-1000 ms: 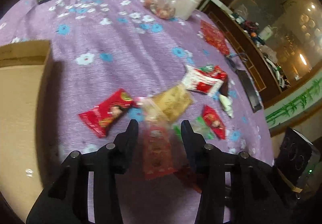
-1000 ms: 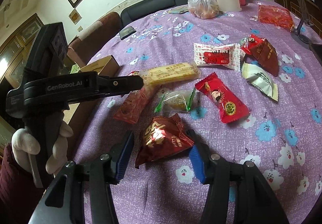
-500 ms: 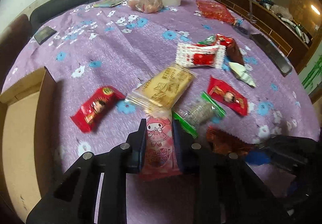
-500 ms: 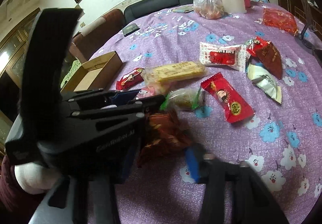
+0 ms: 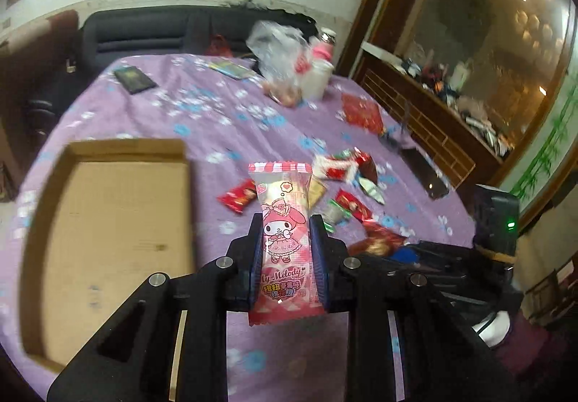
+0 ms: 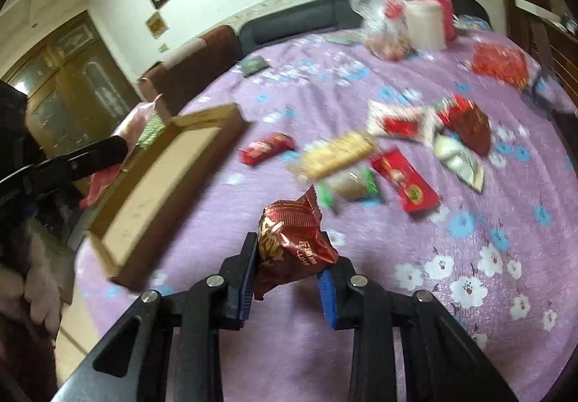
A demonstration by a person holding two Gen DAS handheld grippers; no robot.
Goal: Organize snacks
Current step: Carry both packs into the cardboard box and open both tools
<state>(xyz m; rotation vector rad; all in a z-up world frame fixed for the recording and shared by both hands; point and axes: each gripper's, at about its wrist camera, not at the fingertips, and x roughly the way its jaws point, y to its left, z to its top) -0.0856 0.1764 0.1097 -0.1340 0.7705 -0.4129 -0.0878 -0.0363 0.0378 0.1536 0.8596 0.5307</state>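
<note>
- The pink My Melody packet (image 5: 285,243) stood upright between the fingers of the left gripper (image 5: 285,254), which were pinched against both its long edges; it was lifted above the purple flowered tablecloth (image 5: 224,113).
- The dark red crinkled snack bag (image 6: 292,243) was clamped in the right gripper (image 6: 289,264), whose blue pads (image 6: 328,297) pressed in on its lower part, the bag tilting up and to the right, clear of the cloth.
- A shallow cardboard box (image 5: 119,221) lay open on the cloth to the left of both held snacks, nothing visible inside it.
- Beyond the grippers, loose snacks remained scattered on the table: a yellow biscuit pack (image 6: 337,154), a small red packet (image 6: 267,147) near the box, a green-ended sweet (image 6: 352,185), a red packet with a gold seal (image 6: 404,180) and a white-and-red packet (image 6: 401,122).
- At the far edge stood a clear plastic bag (image 5: 280,59) beside a white jar (image 5: 318,78).
</note>
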